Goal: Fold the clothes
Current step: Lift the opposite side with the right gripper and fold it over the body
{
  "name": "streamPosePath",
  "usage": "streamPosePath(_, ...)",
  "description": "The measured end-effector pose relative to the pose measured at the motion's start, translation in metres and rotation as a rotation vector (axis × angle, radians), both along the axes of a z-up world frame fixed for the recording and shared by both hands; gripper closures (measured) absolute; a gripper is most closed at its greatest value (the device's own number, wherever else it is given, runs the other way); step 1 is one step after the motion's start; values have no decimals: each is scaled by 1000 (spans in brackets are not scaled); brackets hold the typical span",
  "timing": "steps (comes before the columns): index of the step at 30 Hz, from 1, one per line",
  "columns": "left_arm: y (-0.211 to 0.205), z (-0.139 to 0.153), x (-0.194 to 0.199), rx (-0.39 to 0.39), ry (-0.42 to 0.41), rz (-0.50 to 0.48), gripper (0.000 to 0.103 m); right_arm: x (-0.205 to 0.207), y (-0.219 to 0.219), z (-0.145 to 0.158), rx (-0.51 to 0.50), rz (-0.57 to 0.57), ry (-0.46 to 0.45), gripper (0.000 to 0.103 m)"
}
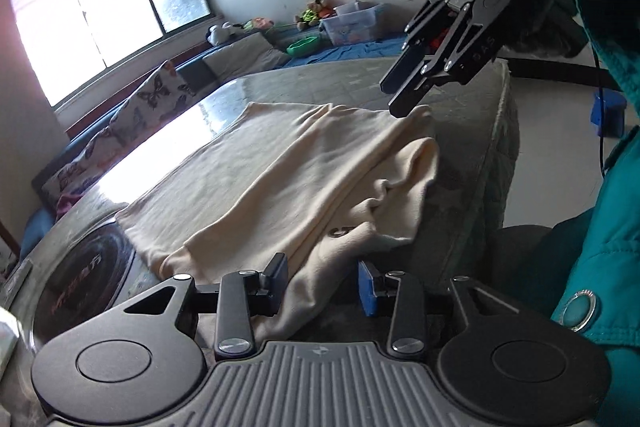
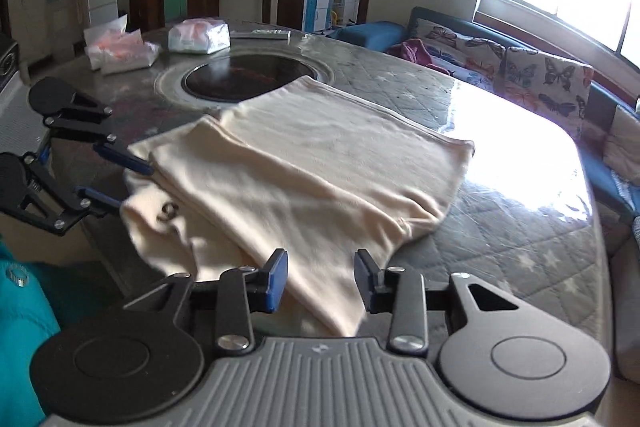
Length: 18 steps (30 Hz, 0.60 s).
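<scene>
On table (image 2: 500, 227): one cream garment (image 2: 312, 179), partly folded, lying flat near the front edge. Left gripper (image 1: 323, 285) spread wide — fingers either side of the garment's near corner, not pinching. Right gripper (image 2: 321, 277) also spread, hem between its fingers, no grip seen. Dark print on garment — unreadable. Farther back: one round hob (image 2: 248, 79), three white packs (image 2: 199, 35).

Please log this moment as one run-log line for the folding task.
phase: mid-fold | cream garment: partly folded on table | left tool: open, empty | right tool: open, empty
</scene>
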<state>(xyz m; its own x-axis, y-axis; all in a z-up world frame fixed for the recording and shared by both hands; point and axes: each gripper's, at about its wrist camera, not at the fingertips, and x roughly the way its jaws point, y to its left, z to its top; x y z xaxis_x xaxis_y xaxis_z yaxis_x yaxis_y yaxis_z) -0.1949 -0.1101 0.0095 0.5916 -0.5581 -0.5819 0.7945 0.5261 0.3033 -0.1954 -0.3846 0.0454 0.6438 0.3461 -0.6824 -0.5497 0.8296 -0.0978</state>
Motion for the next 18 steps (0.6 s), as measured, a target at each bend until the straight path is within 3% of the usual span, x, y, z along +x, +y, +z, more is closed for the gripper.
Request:
streamPosePath(3, 0, 2, 5, -30, 12, 2, 90, -10, 0, 0, -38, 31, -5, 56)
streamPosePath(11, 8, 30, 49, -191, 112, 100, 93, -28, 9, -6, -127, 176, -29, 40)
streamPosePath(15, 7, 34, 68, -218, 155, 111, 93, -22, 29, -20, -141, 217, -60, 42)
streamPosePath(18, 7, 31, 75, -209, 179, 114, 93, -9, 39, -29, -119, 210, -57, 54)
